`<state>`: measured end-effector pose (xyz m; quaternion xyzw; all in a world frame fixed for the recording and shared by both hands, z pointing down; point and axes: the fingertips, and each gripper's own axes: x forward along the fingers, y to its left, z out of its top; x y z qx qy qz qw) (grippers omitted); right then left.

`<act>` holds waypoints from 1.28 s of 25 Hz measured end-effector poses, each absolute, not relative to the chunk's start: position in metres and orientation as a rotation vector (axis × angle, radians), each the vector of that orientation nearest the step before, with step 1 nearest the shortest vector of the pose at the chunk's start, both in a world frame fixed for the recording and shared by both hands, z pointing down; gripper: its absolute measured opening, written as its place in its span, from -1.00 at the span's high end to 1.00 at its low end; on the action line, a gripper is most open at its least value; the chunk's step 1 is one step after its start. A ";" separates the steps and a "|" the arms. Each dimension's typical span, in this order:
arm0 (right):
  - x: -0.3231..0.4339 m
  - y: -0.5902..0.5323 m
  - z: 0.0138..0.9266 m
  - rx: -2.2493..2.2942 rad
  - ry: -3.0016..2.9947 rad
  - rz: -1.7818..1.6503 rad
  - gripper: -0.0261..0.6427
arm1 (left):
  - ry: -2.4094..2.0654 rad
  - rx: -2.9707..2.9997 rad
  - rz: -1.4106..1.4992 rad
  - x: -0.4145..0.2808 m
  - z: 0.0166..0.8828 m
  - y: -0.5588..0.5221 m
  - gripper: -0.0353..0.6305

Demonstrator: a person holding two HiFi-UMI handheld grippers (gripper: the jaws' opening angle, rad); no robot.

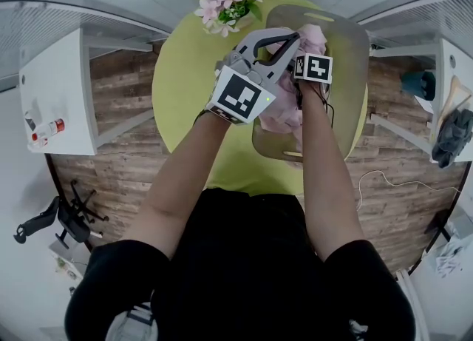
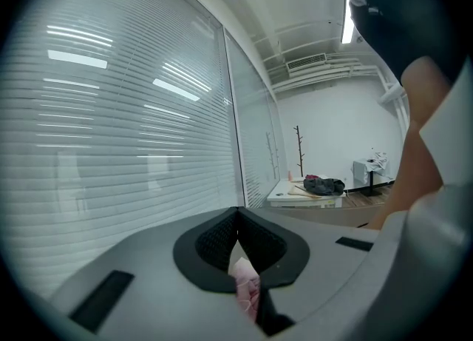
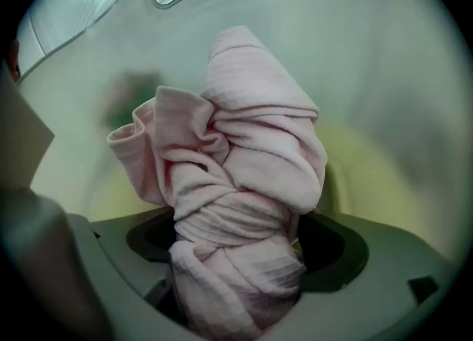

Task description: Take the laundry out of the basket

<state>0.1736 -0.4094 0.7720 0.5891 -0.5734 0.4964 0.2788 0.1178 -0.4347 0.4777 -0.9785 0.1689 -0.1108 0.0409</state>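
Wood floor (image 1: 118, 177), white desk (image 1: 55, 88), window blinds (image 2: 111, 132)

Left tool (image 2: 238, 237) pinches pink cloth (image 2: 246, 288) beside blinds (image 2: 111, 110).

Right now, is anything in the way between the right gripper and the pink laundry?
Nothing visible does. The pink laundry lies between the open jaws of the right gripper, over the basket, and the left gripper is shut on a fold of it.

Laundry (image 3: 244, 184): ribbed cloth, matt fin. Basket (image 1: 353, 66): smooth plastic. Floor (image 1: 111, 169): wood planks.
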 end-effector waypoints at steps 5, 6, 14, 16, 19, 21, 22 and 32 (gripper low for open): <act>0.176 -0.411 0.773 1.608 -1.547 1.323 -0.44 | 0.547 -3.018 -0.285 0.114 0.481 -0.434 0.87; 0.177 -0.412 0.771 1.608 -1.553 1.320 -0.44 | 0.550 -3.017 -0.295 0.113 0.481 -0.433 0.87; 0.171 -0.405 0.745 1.545 -1.624 1.234 -0.31 | 0.578 -3.000 -0.323 0.101 0.471 -0.426 0.87; 0.168 -0.403 0.734 1.538 -1.657 1.223 -0.24 | 0.589 -3.002 -0.297 0.099 0.467 -0.425 0.87; 0.167 -0.401 0.717 1.546 -1.695 1.193 -0.22 | 0.608 -2.991 -0.321 0.092 0.460 -0.421 0.87; 0.167 -0.400 0.704 1.556 -1.721 1.161 -0.21 | 0.623 -2.986 -0.316 0.089 0.456 -0.418 0.87; 0.167 -0.400 0.697 1.560 -1.737 1.142 -0.20 | 0.631 -2.985 -0.304 0.087 0.454 -0.416 0.87; 0.159 -0.389 0.640 1.557 -1.844 0.995 -0.19 | 0.690 -2.955 -0.286 0.075 0.430 -0.400 0.87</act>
